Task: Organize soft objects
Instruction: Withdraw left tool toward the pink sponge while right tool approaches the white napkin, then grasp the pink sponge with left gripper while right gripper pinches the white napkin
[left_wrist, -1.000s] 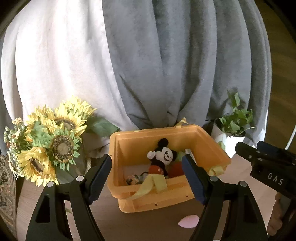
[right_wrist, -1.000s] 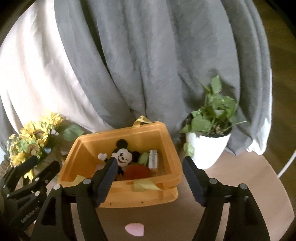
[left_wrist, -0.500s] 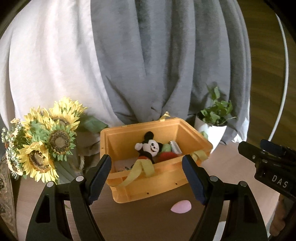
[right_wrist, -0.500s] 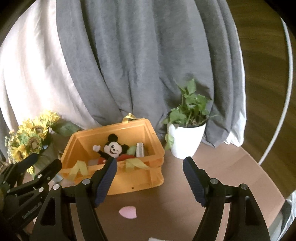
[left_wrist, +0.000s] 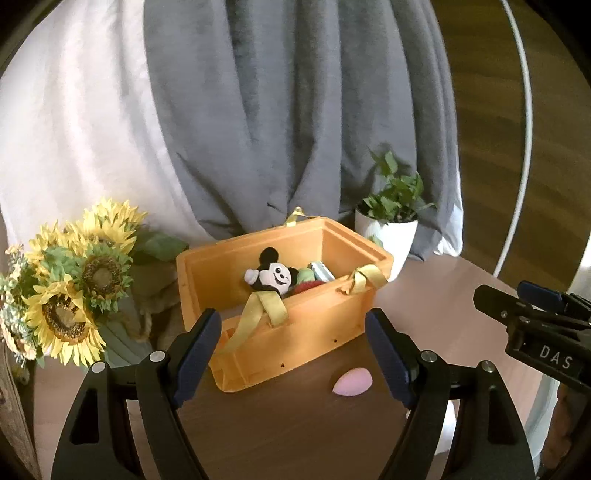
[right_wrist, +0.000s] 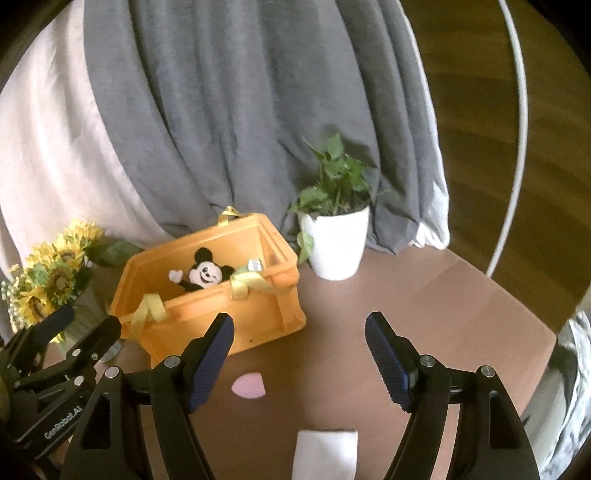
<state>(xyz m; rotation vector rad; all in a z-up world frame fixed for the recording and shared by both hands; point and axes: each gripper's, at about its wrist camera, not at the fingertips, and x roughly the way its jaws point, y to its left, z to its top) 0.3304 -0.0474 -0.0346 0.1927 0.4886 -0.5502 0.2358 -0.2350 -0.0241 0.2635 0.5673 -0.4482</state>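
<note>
**Both grippers empty, above table in front of orange bin**

Orange plastic bin sits on the brown round table, long axis running left-near to right-far in the left wrist view, one near corner turned toward the camera. Yellow ribbon straps hang over its front rim. Inside: Mickey Mouse plush, upright, face toward the cameras, one white-gloved arm raised to its side, black ears up. Beside it something green and something red, plus a small pale boxy item, too small to name.

Pink teardrop sponge lies flat on the table just in front of the bin, apart from it; in the left wrist view its pointed end aims right. In the right wrist view it looks heart-like, point toward the right. White folded cloth lies nearer the camera, between the right gripper's fingers, at the bottom edge of the view.

Left gripper: jaws spread wide, nothing held, bin framed between them. Right gripper: jaws wide apart, nothing held, bare table and sponge between them.

Sunflower bouquet left of the bin. Potted green plant in white pot right of the bin, near but not touching. Grey and white drapes behind.
</note>
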